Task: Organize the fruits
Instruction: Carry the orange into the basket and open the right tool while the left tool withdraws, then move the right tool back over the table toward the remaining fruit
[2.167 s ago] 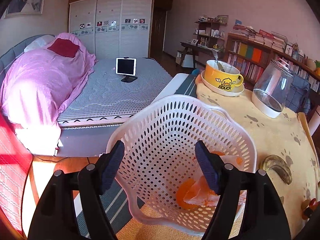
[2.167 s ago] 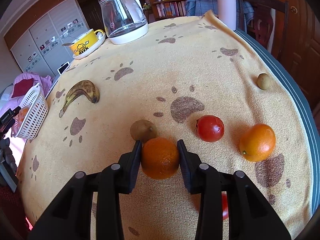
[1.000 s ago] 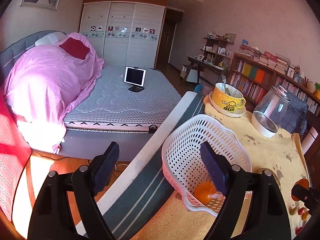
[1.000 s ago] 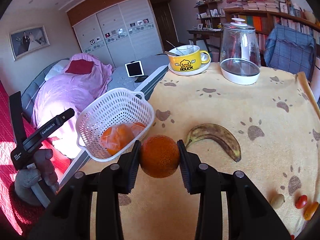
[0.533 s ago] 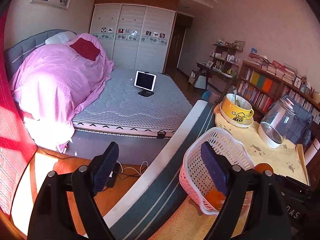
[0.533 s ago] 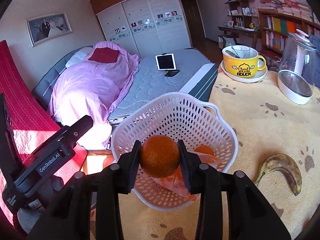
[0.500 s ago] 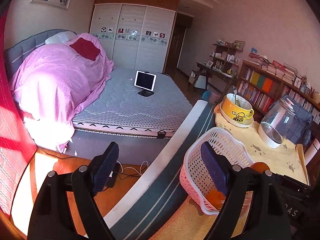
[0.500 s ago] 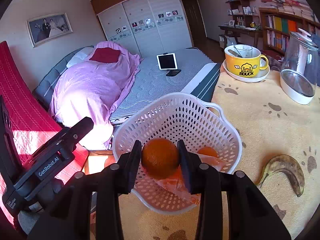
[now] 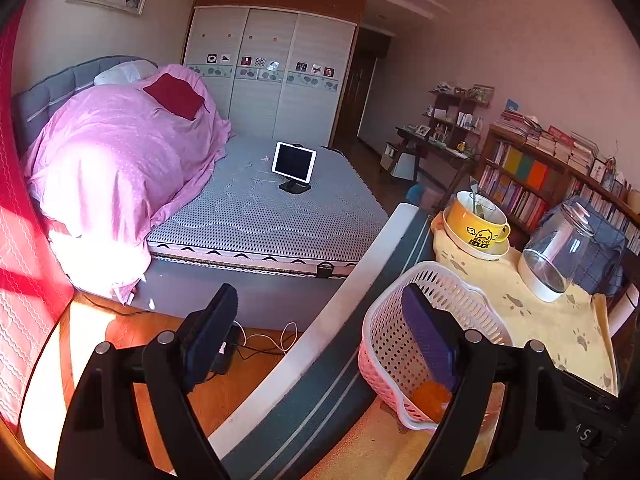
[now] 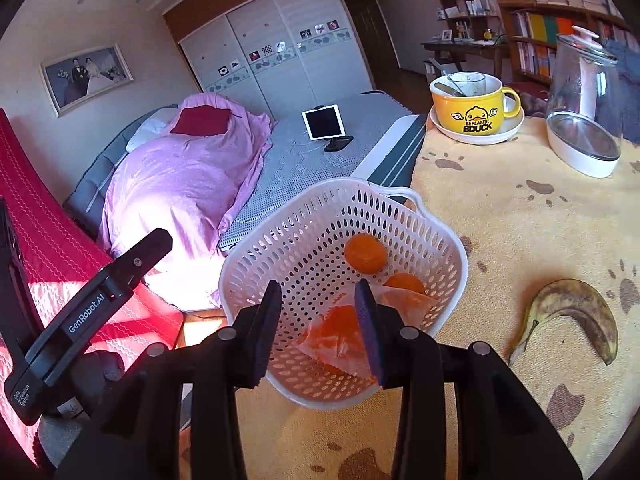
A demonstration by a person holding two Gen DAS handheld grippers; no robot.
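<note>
The right gripper [image 10: 318, 320] hangs over the white basket [image 10: 448, 240], jaws parted and holding nothing. An orange [image 10: 365, 253] sits loose against the basket's far wall, beside more orange fruit lying on and under a crumpled plastic wrapper [image 10: 340, 336]. The left gripper [image 9: 320, 340] floats off the bench edge, jaws wide, empty too. A browned banana [image 10: 576, 304] lies on the paw-print cloth [image 10: 520, 220] just right of the basket, likely next. It looks soft and overripe, easily bruised, so a light pinch across the thick middle should serve better than the stalk. The oranges look firm but roll readily.
</note>
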